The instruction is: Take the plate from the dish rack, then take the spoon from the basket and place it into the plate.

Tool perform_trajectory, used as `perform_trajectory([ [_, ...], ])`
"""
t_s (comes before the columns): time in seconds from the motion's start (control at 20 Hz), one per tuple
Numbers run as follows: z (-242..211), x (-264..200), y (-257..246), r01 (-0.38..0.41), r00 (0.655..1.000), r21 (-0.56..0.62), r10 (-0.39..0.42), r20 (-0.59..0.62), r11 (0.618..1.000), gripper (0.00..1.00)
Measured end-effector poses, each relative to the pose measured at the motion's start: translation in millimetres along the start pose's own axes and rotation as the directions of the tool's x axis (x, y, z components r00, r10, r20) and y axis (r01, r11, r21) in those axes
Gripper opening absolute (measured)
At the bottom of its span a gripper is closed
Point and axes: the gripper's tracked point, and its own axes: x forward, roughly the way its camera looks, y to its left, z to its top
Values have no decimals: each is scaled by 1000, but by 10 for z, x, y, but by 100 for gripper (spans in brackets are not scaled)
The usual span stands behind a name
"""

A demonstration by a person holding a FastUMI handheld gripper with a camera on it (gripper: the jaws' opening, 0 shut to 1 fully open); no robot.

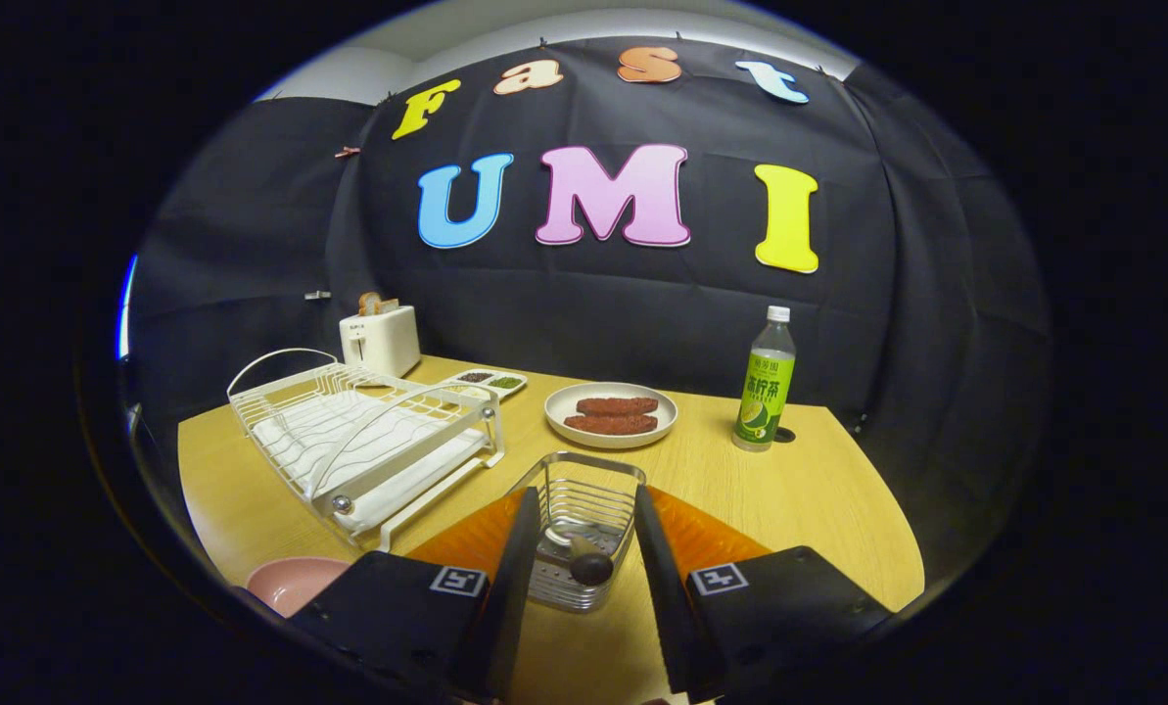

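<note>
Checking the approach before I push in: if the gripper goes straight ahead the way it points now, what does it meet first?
Most likely the spoon, whose dark end sticks up in the wire basket between the open fingers of the gripper. The basket's near wall may touch at about the same moment; depth is hard to judge here.

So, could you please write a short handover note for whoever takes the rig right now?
Tongs: open, empty, straddling the wire basket.
Spoon: in the basket, between the fingers, not gripped.
Pink plate: on the table, near the dish rack, beside the tongs.
Done: plate looks to be off the rack.
Left: close on the spoon, lift it out, place it in the plate.
</note>
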Motion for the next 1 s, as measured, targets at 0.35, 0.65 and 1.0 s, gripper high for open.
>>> perform_trajectory([
  [0.35, -33, 54, 57, -1, 1000, -16, 1, -3, 1000, 28],
  [0.65, -70, 83, 150, -38, 997, -20, 37, -63, 999, 18],
  [1.0, 216, 113, -23, -36, 995, 6, 36, -98, 999, 16],
])
